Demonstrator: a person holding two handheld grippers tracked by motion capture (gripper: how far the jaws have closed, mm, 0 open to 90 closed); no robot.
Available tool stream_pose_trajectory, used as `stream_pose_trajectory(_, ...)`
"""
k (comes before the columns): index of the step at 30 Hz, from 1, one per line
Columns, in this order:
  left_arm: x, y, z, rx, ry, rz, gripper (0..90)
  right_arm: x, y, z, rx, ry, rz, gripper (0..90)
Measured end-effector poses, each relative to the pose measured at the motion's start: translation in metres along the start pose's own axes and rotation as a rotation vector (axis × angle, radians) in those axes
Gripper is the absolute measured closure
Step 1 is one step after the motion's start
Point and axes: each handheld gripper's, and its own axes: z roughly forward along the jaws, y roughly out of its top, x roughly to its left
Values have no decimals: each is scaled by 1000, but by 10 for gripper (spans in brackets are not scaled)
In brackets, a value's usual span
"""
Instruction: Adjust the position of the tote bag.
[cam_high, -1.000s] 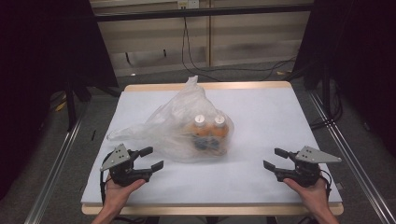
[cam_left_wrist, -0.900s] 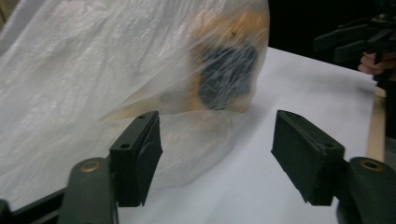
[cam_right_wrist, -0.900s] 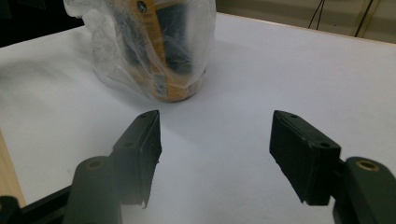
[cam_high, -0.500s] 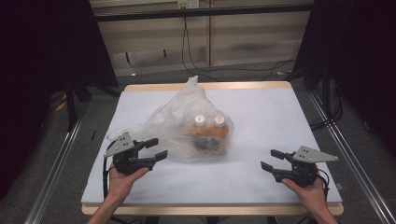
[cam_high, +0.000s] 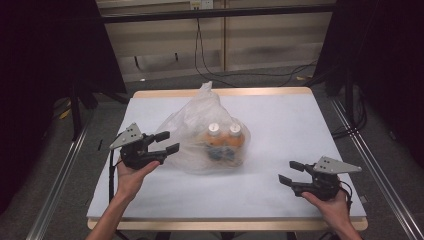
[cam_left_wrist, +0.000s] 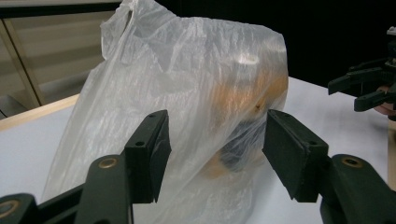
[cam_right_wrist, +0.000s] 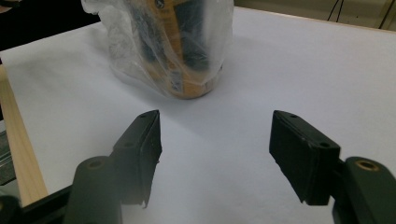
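A clear plastic bag (cam_high: 192, 125) stands mid-table with two orange bottles (cam_high: 223, 139) with white caps inside. My left gripper (cam_high: 169, 141) is lifted off the table at the bag's left edge, pointing at it. Its jaws have just been closing and are still apart. In the left gripper view the bag (cam_left_wrist: 187, 70) rises just beyond the left gripper (cam_left_wrist: 215, 149), and the pads do not press on it. My right gripper (cam_high: 288, 172) rests open near the front right, well clear of the bag. The right gripper view shows the right gripper (cam_right_wrist: 215, 149) empty, the bagged bottles (cam_right_wrist: 184, 60) farther off.
The white tabletop (cam_high: 285, 120) has a wooden rim. Cables lie on the floor beyond the far edge, and metal rails run along both sides. In the left gripper view the right gripper (cam_left_wrist: 364, 86) shows far off at the right.
My left gripper has risen and moved right toward the bag, its jaws narrower than before. The right gripper has stayed where it was.
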Motion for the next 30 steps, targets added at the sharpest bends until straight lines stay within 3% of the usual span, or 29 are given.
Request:
stream_pose_trajectory(4, 6, 7, 4, -18, -1, -7, 423, 0, 0, 1, 5, 3, 2, 341)
stream_pose_trajectory(5, 6, 10, 5, -9, 19, -6, 428, 1, 0, 0, 7, 4, 5, 341)
stream_pose_trajectory(9, 11, 15, 11, -10, -21, 4, 432, 1, 0, 0, 8, 9, 5, 341)
stream_pose_trajectory(13, 13, 19, 15, -4, -1, 20, 431, -1, -1, 1, 12, 11, 14, 341)
stream_pose_trajectory(17, 22, 25, 20, -13, -9, -13, 426, 0, -1, 2, 14, 12, 11, 341)
stream_pose_trajectory(20, 26, 29, 24, -15, 23, -7, 409, 1, -1, 3, 19, 18, 8, 334)
stream_pose_trajectory(24, 37, 35, 33, 4, 22, -8, 379, 0, -1, 4, 21, 23, 11, 334)
stream_pose_trajectory(27, 43, 40, 38, -28, 19, -43, 352, 0, -1, 5, 28, 26, 11, 334)
stream_pose_trajectory(30, 50, 43, 43, -46, 46, -28, 346, 0, -1, 5, 29, 31, 8, 331)
